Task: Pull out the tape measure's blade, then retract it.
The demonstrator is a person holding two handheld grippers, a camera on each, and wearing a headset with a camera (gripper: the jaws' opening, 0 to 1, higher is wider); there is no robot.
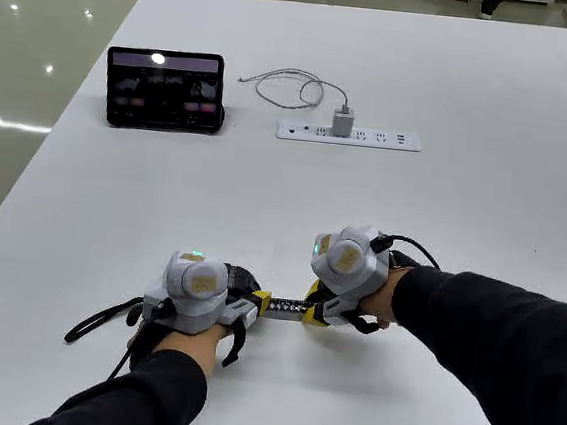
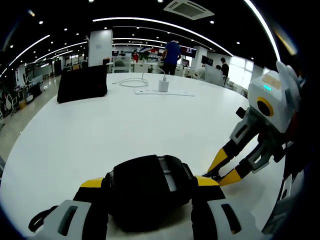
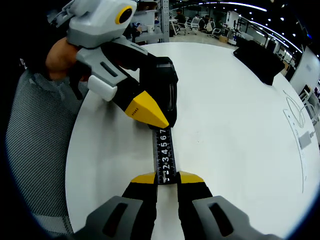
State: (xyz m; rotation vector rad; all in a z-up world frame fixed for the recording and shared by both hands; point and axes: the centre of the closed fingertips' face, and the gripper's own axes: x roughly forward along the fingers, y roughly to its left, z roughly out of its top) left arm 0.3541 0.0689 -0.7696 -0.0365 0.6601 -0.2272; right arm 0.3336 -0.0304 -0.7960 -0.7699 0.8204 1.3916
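Observation:
The black tape measure case (image 2: 147,189) sits on the white table, clamped between the yellow-tipped jaws of my left gripper (image 2: 149,182). In the head view the left gripper (image 1: 255,303) is at the lower middle, with the case (image 1: 240,281) under it. A short length of the blade (image 3: 163,154) with black numbers runs from the case (image 3: 160,85) to my right gripper (image 3: 166,177), which is shut on the blade's end. In the head view the blade (image 1: 285,308) bridges the small gap to the right gripper (image 1: 310,312).
A black tablet (image 1: 164,89) stands at the far left of the table (image 1: 445,208). A white power strip (image 1: 348,135) with a charger and coiled cable (image 1: 291,87) lies at the back middle. A black strap (image 1: 100,319) trails left of the left gripper.

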